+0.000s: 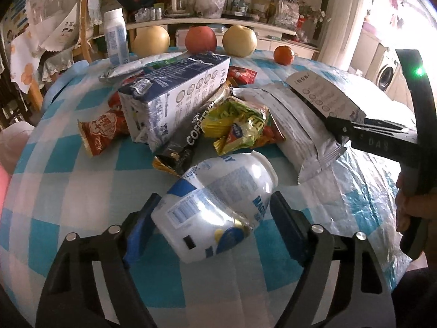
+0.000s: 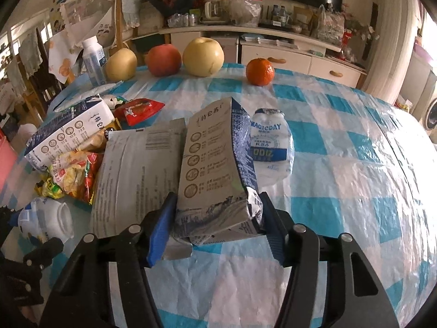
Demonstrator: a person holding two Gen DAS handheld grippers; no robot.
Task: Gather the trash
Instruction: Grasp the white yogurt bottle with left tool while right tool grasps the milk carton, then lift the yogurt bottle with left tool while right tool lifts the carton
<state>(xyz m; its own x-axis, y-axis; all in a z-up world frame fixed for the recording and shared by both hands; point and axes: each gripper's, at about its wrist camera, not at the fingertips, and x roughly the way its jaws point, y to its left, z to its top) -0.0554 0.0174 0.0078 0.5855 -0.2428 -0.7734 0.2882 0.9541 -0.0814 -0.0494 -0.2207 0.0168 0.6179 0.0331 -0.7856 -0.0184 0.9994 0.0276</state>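
A white plastic bottle (image 1: 218, 191) with a blue label lies on its side on the checked tablecloth (image 1: 82, 186). My left gripper (image 1: 214, 213) is shut on it, both blue pads against its sides. My right gripper (image 2: 217, 218) is shut on a crumpled blue-and-white milk carton (image 2: 213, 158), gripping its folded end. In the left wrist view that carton (image 1: 322, 95) hangs above a silver foil bag (image 1: 295, 131), held by the right gripper (image 1: 341, 134). The same bottle (image 2: 46, 218) shows at the right wrist view's left edge.
A second milk carton (image 1: 174, 93), a coffee sachet (image 1: 191, 139), yellow-green wrappers (image 1: 237, 125) and red wrappers (image 1: 103, 128) lie heaped mid-table. A squashed white bottle (image 2: 270, 142) lies behind the held carton. An upright bottle (image 1: 116, 38), two pears, an apple (image 1: 200, 39) and an orange (image 2: 259, 71) line the far edge.
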